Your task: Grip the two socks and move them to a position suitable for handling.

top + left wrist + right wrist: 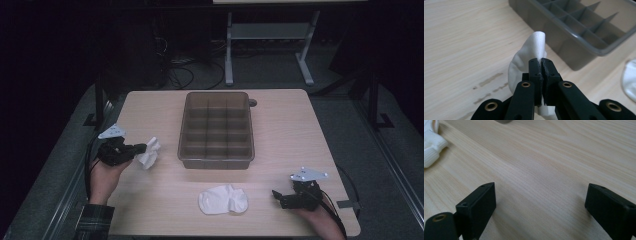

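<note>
Your left gripper has its jaws squeezed tight on a white sock. The sock hangs from the jaws, just left of the grey tray and lifted off the table. A fold of the sock sticks up past the jaws. Your right gripper has its jaws wide apart with nothing between them, low over bare wood near the tray's front right corner. A second white sock lies flat on the table in front of the tray, between your two hands. The tray has many small boxes inside.
</note>
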`<state>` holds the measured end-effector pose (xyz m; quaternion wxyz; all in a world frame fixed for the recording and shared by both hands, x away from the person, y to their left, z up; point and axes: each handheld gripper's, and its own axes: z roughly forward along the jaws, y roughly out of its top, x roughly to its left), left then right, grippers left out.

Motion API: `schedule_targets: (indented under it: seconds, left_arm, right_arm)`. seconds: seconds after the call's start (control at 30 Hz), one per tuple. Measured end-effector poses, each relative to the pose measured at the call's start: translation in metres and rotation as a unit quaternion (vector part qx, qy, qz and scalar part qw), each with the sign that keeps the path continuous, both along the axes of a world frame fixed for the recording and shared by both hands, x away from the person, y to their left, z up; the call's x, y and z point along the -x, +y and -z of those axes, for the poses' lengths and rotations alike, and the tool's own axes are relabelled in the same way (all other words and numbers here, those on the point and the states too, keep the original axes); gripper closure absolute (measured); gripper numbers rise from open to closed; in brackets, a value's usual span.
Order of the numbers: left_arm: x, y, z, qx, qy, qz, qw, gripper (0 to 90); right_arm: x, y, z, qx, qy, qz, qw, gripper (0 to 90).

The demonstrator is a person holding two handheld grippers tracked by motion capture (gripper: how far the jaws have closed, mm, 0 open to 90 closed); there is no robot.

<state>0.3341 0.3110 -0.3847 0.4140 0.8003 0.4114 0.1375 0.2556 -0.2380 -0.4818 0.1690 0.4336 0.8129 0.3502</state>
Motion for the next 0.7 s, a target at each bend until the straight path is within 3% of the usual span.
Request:
schedule_targets:
  seconds: [0.7]
  left_arm:
    - [0.046,-0.031,-0.006,0.019,0.002,0.06,0.998,87.5]
  right_arm:
    - [0.0,0.0,0.0,0.0,0.0,0.0,1.0,9.6]
